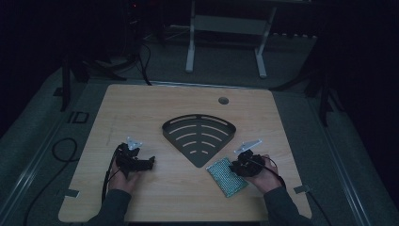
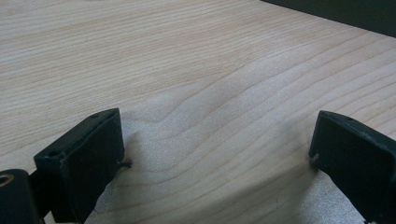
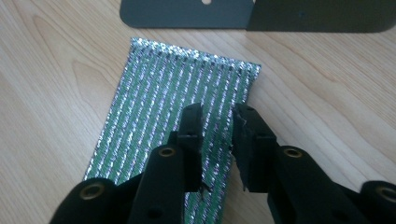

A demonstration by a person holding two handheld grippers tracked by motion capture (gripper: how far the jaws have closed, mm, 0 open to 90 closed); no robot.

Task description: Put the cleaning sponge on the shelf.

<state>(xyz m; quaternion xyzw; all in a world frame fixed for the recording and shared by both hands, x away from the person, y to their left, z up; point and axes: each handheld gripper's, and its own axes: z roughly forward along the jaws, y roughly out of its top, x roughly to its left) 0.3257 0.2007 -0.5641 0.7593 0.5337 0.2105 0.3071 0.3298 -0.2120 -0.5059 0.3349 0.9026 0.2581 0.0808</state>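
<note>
A green, silver-striped scouring pad (image 1: pixel 227 177) (image 3: pixel 163 121) lies flat on the wooden table near the front right. My right gripper (image 1: pixel 234 165) (image 3: pixel 217 116) hovers just over the pad's right edge; its jaws stand a little apart with nothing pinched between them. My left gripper (image 1: pixel 150 162) (image 2: pixel 217 140) rests low over bare wood at the front left, jaws wide open and empty. A black fan-shaped slotted rack (image 1: pixel 199 134) (image 3: pixel 187 14) lies in the middle of the table, just beyond the pad.
The table (image 1: pixel 141 108) has a round cable hole (image 1: pixel 223 100) near its far edge. Bits of tape (image 1: pixel 71 192) mark the front corners. A white table frame (image 1: pixel 226 28) stands on the floor behind. Cables trail off the left side.
</note>
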